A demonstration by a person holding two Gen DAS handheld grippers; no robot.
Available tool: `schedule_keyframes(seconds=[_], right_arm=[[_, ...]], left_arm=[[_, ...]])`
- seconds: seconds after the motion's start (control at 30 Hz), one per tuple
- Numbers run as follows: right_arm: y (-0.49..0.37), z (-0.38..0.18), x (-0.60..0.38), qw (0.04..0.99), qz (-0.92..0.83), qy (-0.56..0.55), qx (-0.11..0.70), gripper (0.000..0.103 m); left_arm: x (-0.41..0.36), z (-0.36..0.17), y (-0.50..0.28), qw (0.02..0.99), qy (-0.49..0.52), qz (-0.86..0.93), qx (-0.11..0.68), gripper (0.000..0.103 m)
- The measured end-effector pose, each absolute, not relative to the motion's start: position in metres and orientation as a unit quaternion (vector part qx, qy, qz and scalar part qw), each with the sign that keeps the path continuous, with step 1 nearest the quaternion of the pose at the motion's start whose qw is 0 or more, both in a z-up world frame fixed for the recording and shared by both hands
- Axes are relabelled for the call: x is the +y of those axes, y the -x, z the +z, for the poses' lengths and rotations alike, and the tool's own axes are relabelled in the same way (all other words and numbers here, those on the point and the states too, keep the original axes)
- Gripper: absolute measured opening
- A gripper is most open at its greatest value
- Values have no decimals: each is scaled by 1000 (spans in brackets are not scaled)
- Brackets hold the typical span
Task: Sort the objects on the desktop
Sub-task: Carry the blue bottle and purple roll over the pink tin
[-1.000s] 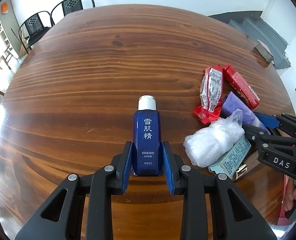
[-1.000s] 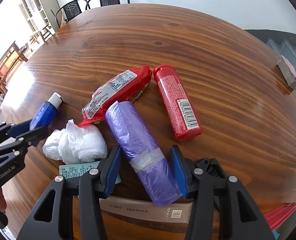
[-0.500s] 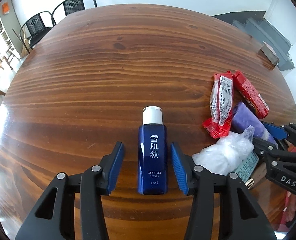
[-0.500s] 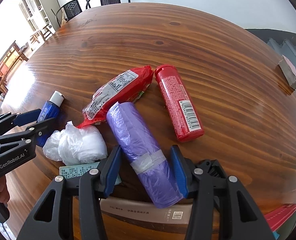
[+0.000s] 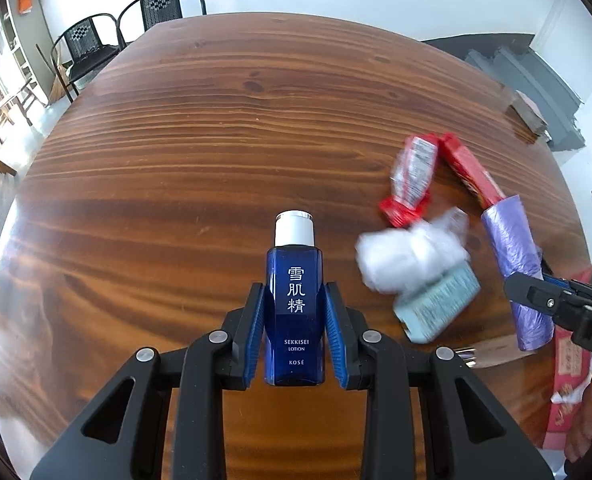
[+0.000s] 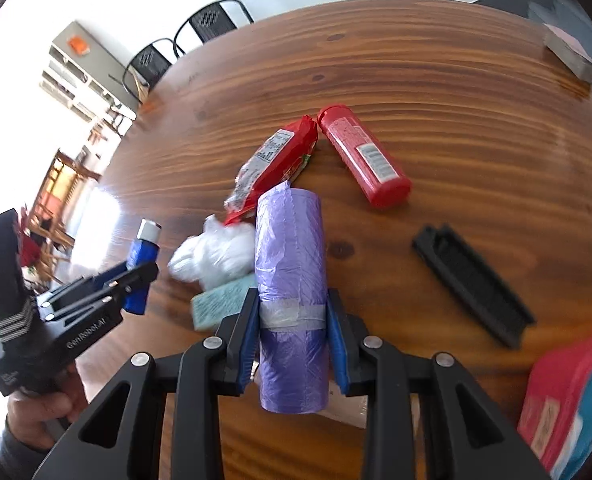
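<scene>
Your left tool (image 5: 295, 334) is closing its jaws on the blue lotion bottle (image 5: 295, 312), and your right tool (image 6: 293, 336) is closing on the purple bag roll (image 6: 290, 280), at three o'clock from the bottle, above the surface (image 5: 176, 140).

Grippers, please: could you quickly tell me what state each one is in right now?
Left gripper: jaws closing, pads pressed on the blue lotion bottle.
Right gripper: jaws closing, pads pressed on the purple bag roll.
</scene>
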State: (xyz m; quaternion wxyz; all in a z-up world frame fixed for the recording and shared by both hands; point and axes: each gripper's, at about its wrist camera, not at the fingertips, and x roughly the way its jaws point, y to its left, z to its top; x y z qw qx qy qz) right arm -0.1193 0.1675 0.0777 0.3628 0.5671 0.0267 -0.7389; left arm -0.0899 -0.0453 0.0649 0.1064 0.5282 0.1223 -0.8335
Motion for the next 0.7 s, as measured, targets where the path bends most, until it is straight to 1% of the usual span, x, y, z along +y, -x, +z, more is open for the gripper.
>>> schedule_keyframes(seconds=[0.33,0.7], right_arm=[[84,100,247,335,-757,-560,-25,35],[57,119,358,261,-789,-551,-71,35]], left_arm=[[15,96,56,66,-524,-843,97,32],[108,115,38,-6,-524,-849,71,32]])
